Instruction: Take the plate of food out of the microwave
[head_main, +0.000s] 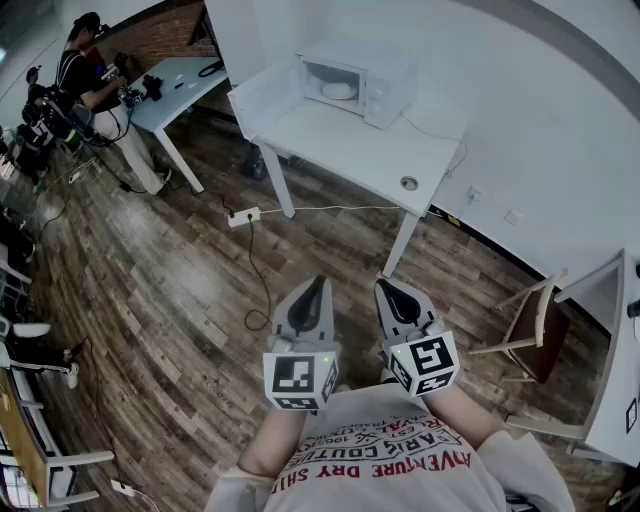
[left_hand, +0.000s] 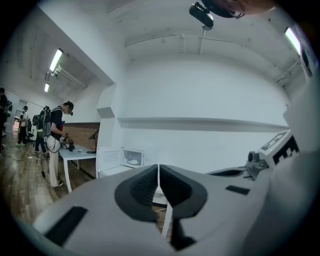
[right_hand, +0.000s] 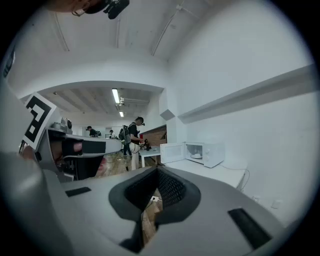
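— Across the dark wood-plank floor (head_main: 150, 300) from me stands a white rectangular table (head_main: 340, 150). The boxy white microwave (head_main: 375, 75) sits at its far end, against the white wall.

— Is the door open?

— Yes, its white door (head_main: 265, 97) is swung wide to the left. Inside the cavity I see the pale round plate (head_main: 340, 90), lying flat on the oven floor. What is on it is too small for me to tell.

— And your tools?

— Both are well short of the table, side by side over the floor in front of my chest, pointing towards it. The left gripper (left_hand: 158, 167) is clenched, its dark ribbed pads (left_hand: 142, 187) pressed together with nothing between them. The right gripper (right_hand: 158, 171) looks the same: tips meeting, nothing held, only floorboards showing through the slit lower down.

— Anything between you and the table?

— A white power strip (head_main: 243, 216) lies on the boards near the table's left leg, and a thin black cable (head_main: 262, 275) runs from it towards me. A wooden chair (head_main: 530, 330) stands off to my right. Far to the left, a person (head_main: 90, 85) in a dark top stands at another pale table (head_main: 185, 80), well apart from the microwave.
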